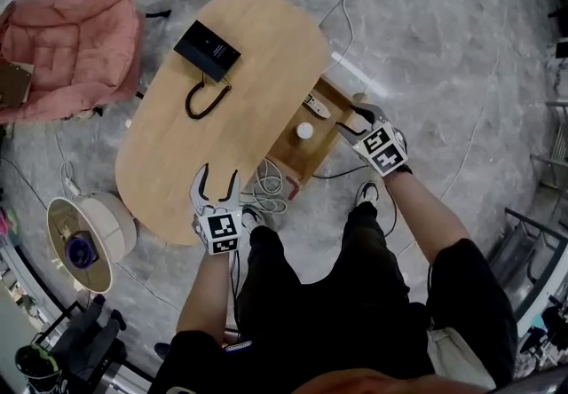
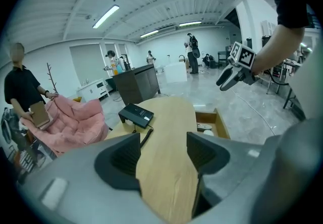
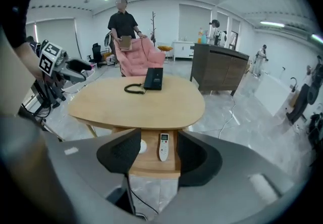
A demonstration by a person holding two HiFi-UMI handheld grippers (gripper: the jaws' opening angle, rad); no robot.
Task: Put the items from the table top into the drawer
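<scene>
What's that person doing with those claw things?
A person with a claw gripper in each hand is moving things from the table into its open drawer. A white remote and a round white thing already lie in the drawer. A black phone with a curly cord waits on the table. Both grippers are open and empty: the left gripper over the table's near end, the right gripper above the drawer.
</scene>
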